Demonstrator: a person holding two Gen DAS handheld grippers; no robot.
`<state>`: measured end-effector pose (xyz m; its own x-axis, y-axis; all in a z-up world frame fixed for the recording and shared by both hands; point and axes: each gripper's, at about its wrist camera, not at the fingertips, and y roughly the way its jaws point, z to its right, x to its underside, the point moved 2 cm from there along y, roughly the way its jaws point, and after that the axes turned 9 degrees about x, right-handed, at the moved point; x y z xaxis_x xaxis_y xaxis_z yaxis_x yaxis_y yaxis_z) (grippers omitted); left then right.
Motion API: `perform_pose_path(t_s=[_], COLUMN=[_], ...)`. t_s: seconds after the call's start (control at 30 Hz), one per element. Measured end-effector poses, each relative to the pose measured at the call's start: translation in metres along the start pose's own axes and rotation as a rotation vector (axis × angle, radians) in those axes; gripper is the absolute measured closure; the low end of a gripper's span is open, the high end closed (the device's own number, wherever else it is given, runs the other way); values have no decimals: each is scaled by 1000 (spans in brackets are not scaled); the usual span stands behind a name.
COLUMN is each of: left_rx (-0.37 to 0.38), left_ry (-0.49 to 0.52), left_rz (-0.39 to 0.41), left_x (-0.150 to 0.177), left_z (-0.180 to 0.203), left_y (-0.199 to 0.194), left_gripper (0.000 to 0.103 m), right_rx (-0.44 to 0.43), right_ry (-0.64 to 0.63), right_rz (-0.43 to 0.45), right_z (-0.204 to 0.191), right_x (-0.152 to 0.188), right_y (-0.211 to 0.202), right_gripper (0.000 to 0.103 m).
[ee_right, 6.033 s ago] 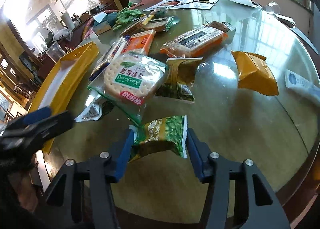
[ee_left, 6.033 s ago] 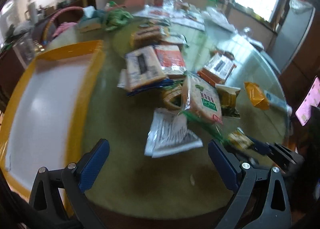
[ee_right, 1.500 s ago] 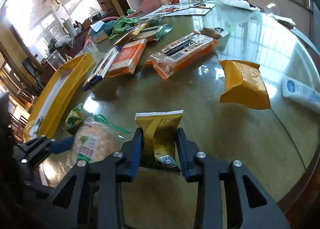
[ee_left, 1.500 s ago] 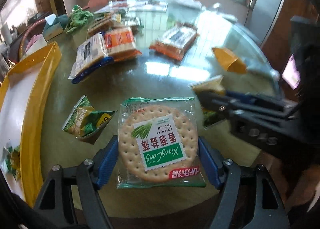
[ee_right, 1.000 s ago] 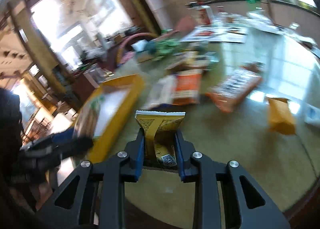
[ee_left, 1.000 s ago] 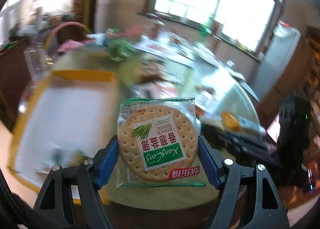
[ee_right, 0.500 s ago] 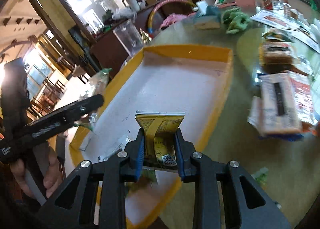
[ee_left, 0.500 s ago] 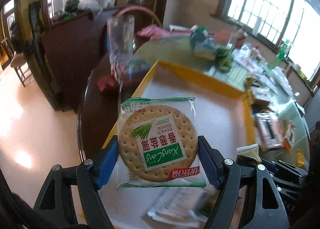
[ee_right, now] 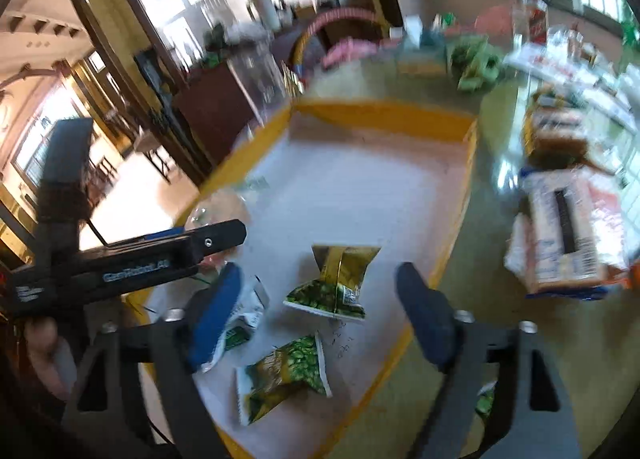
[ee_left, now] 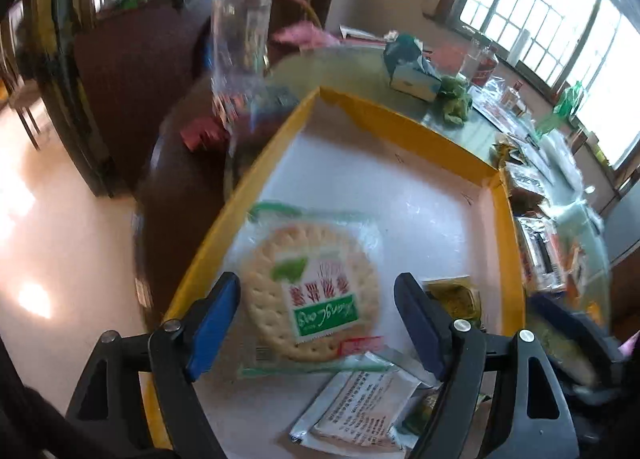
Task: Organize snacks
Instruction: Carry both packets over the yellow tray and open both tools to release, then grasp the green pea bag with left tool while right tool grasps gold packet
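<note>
Yellow-rimmed tray [ee_left: 404,127] | round cracker pack [ee_left: 312,291] inside | foil pouch [ee_right: 336,279] crinkled | both grippers' fingers opening, nothing gripped

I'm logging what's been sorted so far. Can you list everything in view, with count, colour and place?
tray: one, yellow rim, white floor, on the table.
cracker pack: one, clear with green label, in the tray, between the left jaws, free of them.
pea packets: at least two, green and gold, in the tray.
white sachet: one, at the tray's near end.
biscuit packs: several, orange and white, on the table right of the tray.
green cloth: one, beyond the tray.
left gripper: blue pads, opening.
right gripper: blue pads, opening, empty.
</note>
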<state>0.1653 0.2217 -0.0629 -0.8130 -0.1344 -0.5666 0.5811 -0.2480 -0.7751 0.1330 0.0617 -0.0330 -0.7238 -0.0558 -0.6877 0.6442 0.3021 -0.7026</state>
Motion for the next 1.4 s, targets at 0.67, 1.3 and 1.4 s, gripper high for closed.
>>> perform_pose_path(t_s=[0.67,1.3,1.4], left_rx=[19,230,205], left_ry=[171,189,182], left_rz=[140,-224,-245], left_x=[57,84,83], left_z=[114,213,219], left_y=[-50,33,43], left_gripper=[16,20,22], right_rx=[-79,190,276], right_ry=[100,356,447], right_rz=[143,129,121], right_z=[85,253,294], right_x=[81,101,94], right_y=[-110,-171,-170], right_gripper=[8,14,14])
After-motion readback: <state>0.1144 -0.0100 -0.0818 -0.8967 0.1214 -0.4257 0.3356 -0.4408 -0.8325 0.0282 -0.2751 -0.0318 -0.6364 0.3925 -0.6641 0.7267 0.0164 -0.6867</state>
